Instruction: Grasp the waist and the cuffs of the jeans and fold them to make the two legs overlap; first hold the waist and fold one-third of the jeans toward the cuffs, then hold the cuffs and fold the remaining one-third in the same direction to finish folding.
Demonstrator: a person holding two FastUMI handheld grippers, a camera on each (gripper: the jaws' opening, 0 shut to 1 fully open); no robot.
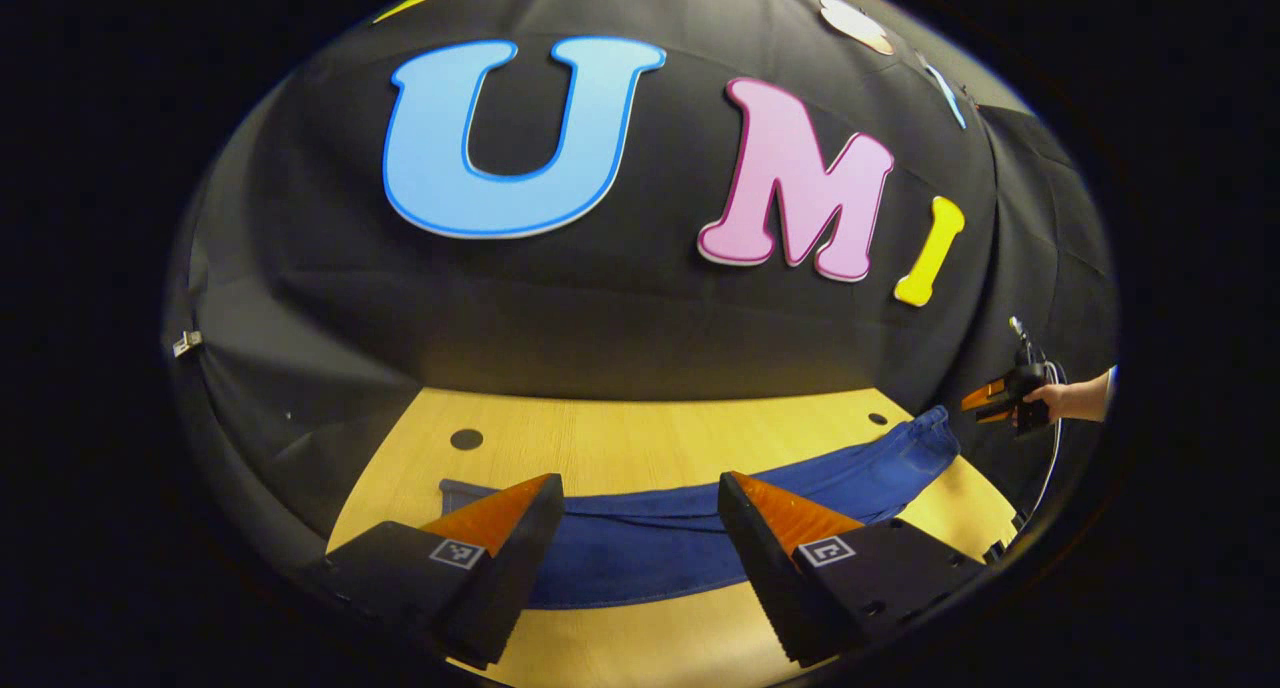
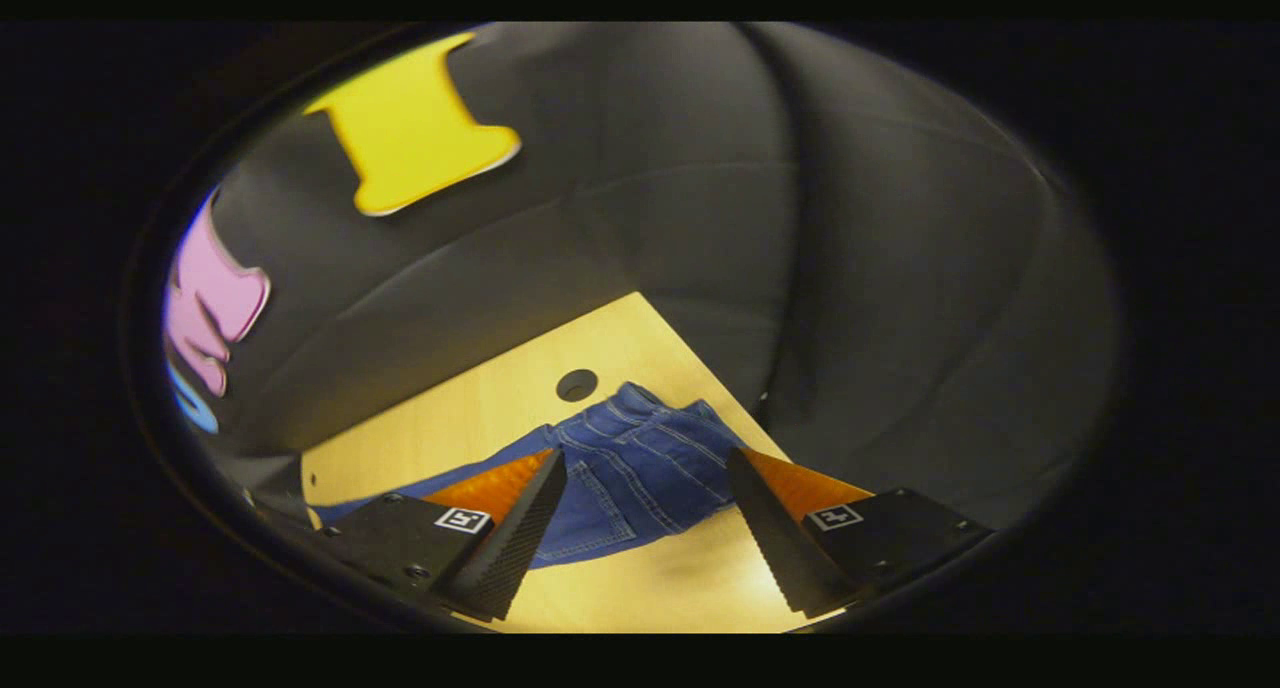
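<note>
One jeans (image 1: 700, 528), two parted tongs (image 1: 640, 528)

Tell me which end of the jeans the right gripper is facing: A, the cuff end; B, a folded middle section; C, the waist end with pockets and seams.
C: in the right gripper view the jeans show a pocket and stitched waist seams between the open right gripper.

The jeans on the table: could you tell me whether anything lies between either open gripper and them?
Nothing visible does. The jeans lie flat on the wooden table, with the left gripper open just above the legs. In the right gripper view, the right gripper is open over the waist end, with bare table around it.
</note>
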